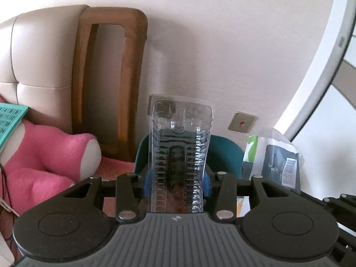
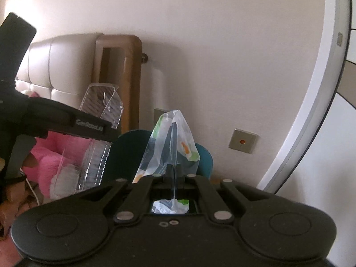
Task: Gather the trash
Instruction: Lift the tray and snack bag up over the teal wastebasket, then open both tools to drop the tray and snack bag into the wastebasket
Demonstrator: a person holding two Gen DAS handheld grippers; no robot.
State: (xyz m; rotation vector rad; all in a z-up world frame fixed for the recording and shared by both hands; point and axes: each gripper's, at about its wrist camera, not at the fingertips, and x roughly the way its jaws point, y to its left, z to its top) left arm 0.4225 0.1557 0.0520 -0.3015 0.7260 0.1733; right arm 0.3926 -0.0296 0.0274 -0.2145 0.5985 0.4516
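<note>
Trash in both hands: we keep the left gripper (image 1: pixel 176 183) clamped on the clear plastic blister tray (image 1: pixel 180 155), the right gripper (image 2: pixel 173 175) pinched tight on the printed plastic bag (image 2: pixel 172 142), and carry both steadily, level, toward the teal bin (image 1: pixel 224 153) ahead.

Clear ribbed plastic tray (image 1: pixel 178 155) stands upright; crumpled plastic wrapper (image 2: pixel 171 142) hangs pinched.

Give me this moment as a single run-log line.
left gripper: shut on clear tray | right gripper: shut on plastic bag | both held up before teal bin | backdrop: wall, pink plush
</note>
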